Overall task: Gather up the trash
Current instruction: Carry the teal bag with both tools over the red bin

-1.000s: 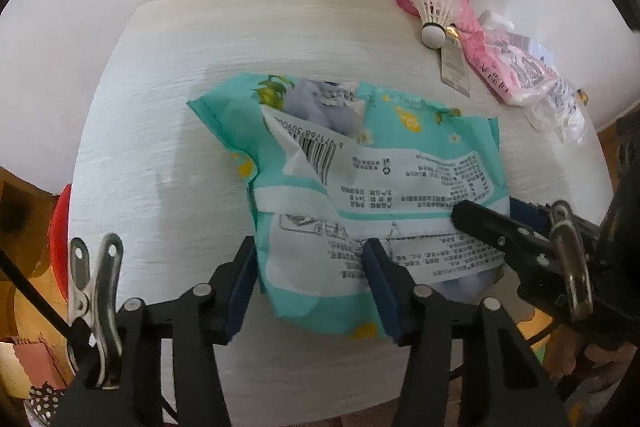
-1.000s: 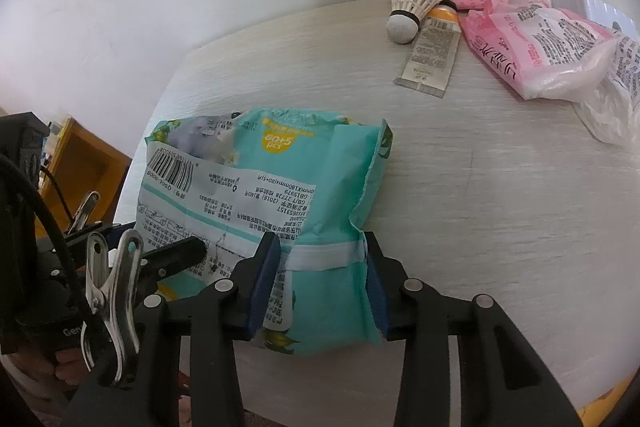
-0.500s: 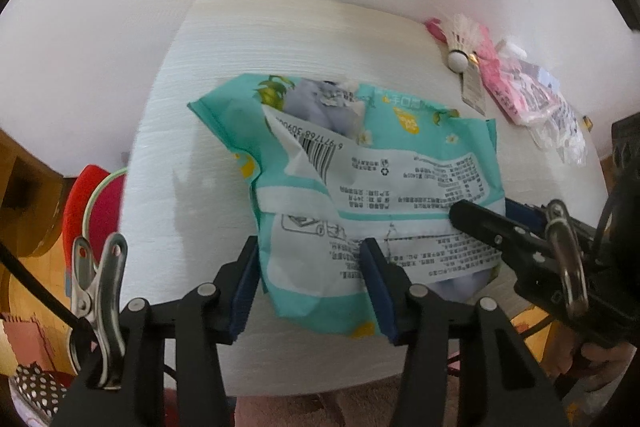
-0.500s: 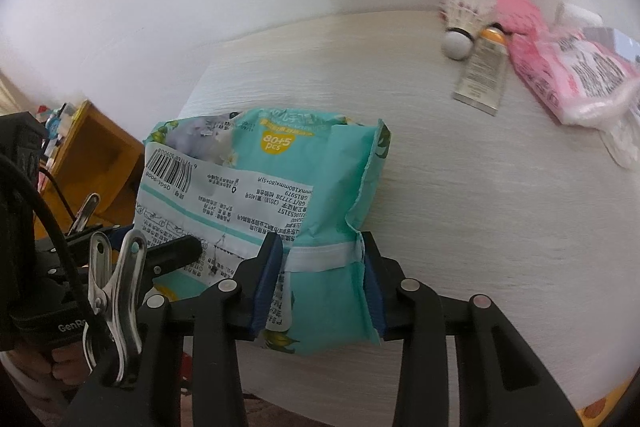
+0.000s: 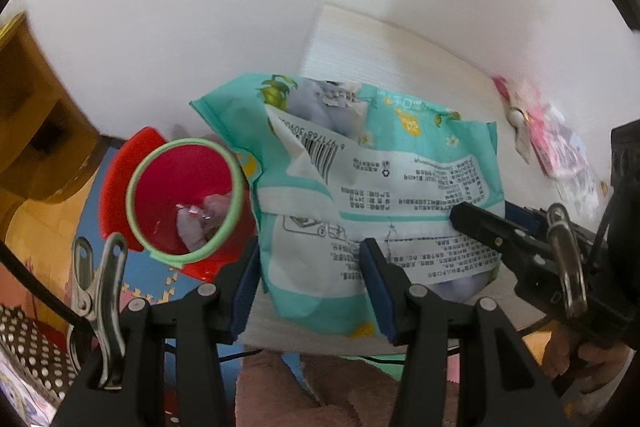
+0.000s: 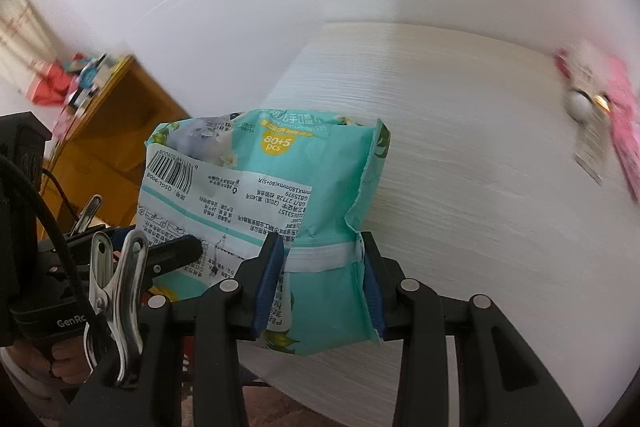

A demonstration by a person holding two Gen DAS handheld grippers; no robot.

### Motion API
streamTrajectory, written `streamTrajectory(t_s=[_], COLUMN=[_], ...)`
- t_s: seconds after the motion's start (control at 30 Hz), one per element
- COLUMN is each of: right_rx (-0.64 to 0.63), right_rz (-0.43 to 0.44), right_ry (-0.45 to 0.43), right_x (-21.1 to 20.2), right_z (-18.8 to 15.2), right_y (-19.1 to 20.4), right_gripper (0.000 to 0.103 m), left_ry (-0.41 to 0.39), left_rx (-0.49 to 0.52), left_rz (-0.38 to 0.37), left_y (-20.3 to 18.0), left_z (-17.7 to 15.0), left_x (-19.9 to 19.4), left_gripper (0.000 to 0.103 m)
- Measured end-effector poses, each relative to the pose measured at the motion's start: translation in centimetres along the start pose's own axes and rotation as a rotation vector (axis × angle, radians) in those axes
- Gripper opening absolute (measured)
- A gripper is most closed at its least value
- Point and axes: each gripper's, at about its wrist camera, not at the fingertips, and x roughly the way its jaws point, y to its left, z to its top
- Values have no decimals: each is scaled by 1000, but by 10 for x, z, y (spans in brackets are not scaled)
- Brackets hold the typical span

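Two grippers, the left gripper (image 5: 310,287) and the right gripper (image 6: 322,283), pinch the teal wipes pack (image 5: 360,195) at the table (image 6: 460,187) edge, and it may sag (limp film) and miss the red bin (image 5: 184,199) below, though free space surrounds it.

The pink packets (image 6: 624,131) and shuttlecock (image 6: 579,105) at the worktop's (image 6: 460,147) far right are smeared by motion blur, their print unreadable. The teal wipes pack (image 5: 376,187) hides part of the red bin's (image 5: 120,195) rim and the worktop's near edge. Crumpled scraps (image 5: 196,219) inside the bin are too vague to name. Shelf clutter (image 6: 76,83) is blurred.
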Motion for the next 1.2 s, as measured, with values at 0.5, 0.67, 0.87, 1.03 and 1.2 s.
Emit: streamTrajectory(t_s=[0.5,0.67,0.87,1.03,1.2], right_rx=[-187,-220,-249,-288,-312], right_rz=[63,66,52,2,-32], right_ry=[68,94,127,150,189], right_x=[35,50,72,93,120], right_z=[7,9,12,21,32], right_y=[95,117,132,144,153], right_gripper=[39,40,40,39,40], left_ry=[-40,-37,-28,-14,-1], left_rx=[-188,-213,-233,-249,-266], left_rz=[55,64,33,4,-8], left_y=[107,136,164,187,204], left_z=[-9,-9,-8,-2,2], left_x=[-20,-17,-5,16,31], left_gripper=[52,52,52,52,52])
